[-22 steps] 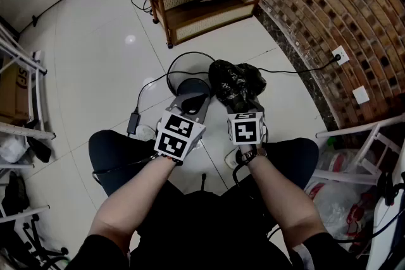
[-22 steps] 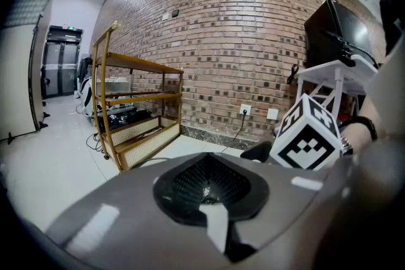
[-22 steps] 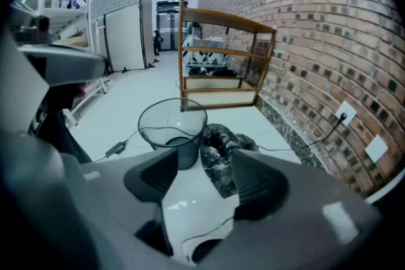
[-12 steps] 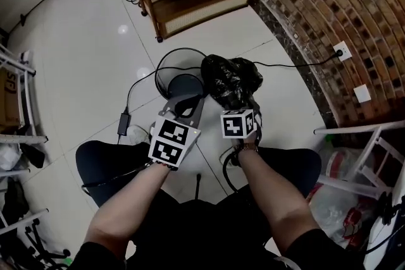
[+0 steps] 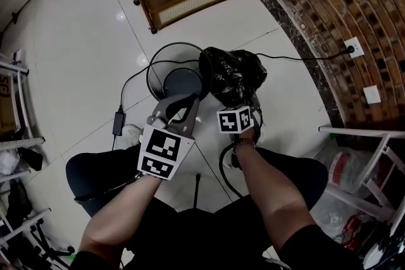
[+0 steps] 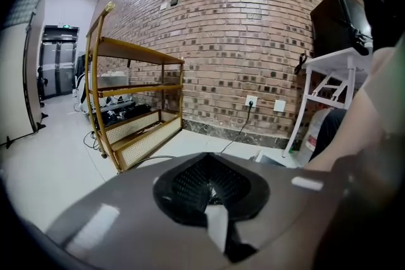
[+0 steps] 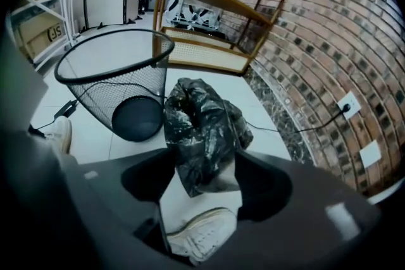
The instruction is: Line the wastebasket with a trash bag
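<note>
Bag (image 5: 233, 76) still sits crumpled just right of the basket (image 7: 95, 92), its near end between the right tool's (image 7: 199, 180) wide, unclosed jaws, while the left tool (image 5: 180, 101) stays shut and empty, so lining looks unstarted.

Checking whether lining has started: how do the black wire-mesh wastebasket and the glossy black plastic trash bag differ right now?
The black wire-mesh wastebasket stands upright with a round, open rim; the glossy black plastic trash bag is crumpled into a shapeless bundle. The wastebasket is see-through mesh; the trash bag is opaque and shiny. The wastebasket is unlined: the trash bag is beside it, not inside. Both are black.
</note>
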Action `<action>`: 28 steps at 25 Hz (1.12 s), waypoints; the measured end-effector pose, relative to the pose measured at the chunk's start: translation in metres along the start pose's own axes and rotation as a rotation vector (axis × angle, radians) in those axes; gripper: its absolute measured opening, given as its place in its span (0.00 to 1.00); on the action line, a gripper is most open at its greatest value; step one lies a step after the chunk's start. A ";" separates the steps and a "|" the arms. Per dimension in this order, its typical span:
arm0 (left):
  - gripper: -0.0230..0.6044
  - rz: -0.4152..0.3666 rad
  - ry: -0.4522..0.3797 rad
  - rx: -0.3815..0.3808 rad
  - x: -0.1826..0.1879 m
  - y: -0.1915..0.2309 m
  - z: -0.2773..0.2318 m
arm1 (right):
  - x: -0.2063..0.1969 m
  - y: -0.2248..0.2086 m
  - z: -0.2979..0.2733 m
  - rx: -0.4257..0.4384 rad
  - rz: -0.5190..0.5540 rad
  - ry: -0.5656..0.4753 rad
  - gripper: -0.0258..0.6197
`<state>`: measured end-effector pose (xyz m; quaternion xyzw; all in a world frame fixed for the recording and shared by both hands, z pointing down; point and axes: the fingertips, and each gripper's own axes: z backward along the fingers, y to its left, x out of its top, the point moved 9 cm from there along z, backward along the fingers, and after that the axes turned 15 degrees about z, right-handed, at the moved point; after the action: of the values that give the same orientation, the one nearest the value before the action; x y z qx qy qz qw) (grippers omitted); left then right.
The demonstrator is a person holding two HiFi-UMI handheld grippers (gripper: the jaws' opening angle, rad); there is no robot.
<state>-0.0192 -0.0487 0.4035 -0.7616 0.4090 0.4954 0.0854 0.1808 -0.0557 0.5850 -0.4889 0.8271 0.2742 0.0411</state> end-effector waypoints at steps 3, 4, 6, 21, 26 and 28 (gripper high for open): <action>0.04 -0.001 0.011 0.008 -0.002 0.004 -0.003 | 0.000 -0.004 -0.014 -0.011 0.013 0.023 0.50; 0.04 0.001 0.016 0.011 -0.003 0.006 -0.003 | 0.000 -0.005 -0.018 -0.012 0.016 0.030 0.50; 0.04 0.005 0.024 0.017 -0.006 0.009 -0.005 | 0.000 -0.007 -0.024 -0.011 0.027 0.043 0.50; 0.04 0.021 0.022 0.027 -0.011 0.014 -0.006 | 0.007 -0.034 -0.016 -0.099 0.070 0.030 0.09; 0.04 0.049 0.005 0.020 -0.006 0.013 -0.009 | 0.015 -0.065 0.004 -0.151 0.054 -0.014 0.07; 0.04 0.053 -0.001 0.015 -0.002 0.011 -0.010 | 0.018 -0.077 0.012 -0.168 0.057 -0.026 0.07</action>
<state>-0.0205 -0.0599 0.4133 -0.7496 0.4326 0.4948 0.0782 0.2331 -0.0929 0.5372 -0.4631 0.8143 0.3499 0.0031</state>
